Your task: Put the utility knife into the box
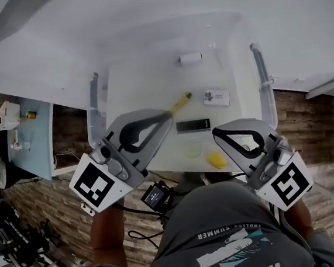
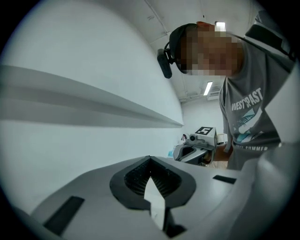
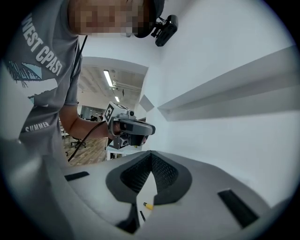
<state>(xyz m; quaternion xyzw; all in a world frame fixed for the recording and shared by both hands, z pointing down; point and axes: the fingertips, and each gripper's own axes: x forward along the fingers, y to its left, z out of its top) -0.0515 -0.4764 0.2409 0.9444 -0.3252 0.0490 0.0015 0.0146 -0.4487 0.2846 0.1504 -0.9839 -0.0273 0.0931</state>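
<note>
Two hand-held grippers are raised side by side above the near edge of a white table (image 1: pixel 150 76), shown from the head view.

Left gripper (image 1: pixel 168 117): the jaws are pressed together at the tips with nothing between them. In the left gripper view its black ribbed pads (image 2: pixel 136 180) meet at a point. Only plain white shows through the slit behind them.

Right gripper (image 1: pixel 216 133): the jaws are likewise closed tip to tip and empty. The right gripper view shows the same meeting of the pads (image 3: pixel 164 176).

Each gripper view also shows the other gripper beyond the jaws, held in a hand beside the person's grey shirt (image 1: pixel 235 235). Neither gripper touches anything on the table.

Knife (image 1: pixel 180 103): yellow, lying flat and aslant near the middle of the table. It is just past the left gripper's tip in the head view and apart from both grippers.

Black bar (image 1: pixel 192 125): lies level on the near side of the knife, between the two gripper tips.

White card (image 1: pixel 216 97): lies near the knife, on its right.

White block (image 1: pixel 190 58): lies at the far side, well apart from the knife.

Clear disc (image 1: pixel 193 150) and yellow lump (image 1: pixel 216 159): lie side by side at the near edge. The lump is just beside the right gripper in the picture.

Which of these things is the box cannot be told.
</note>
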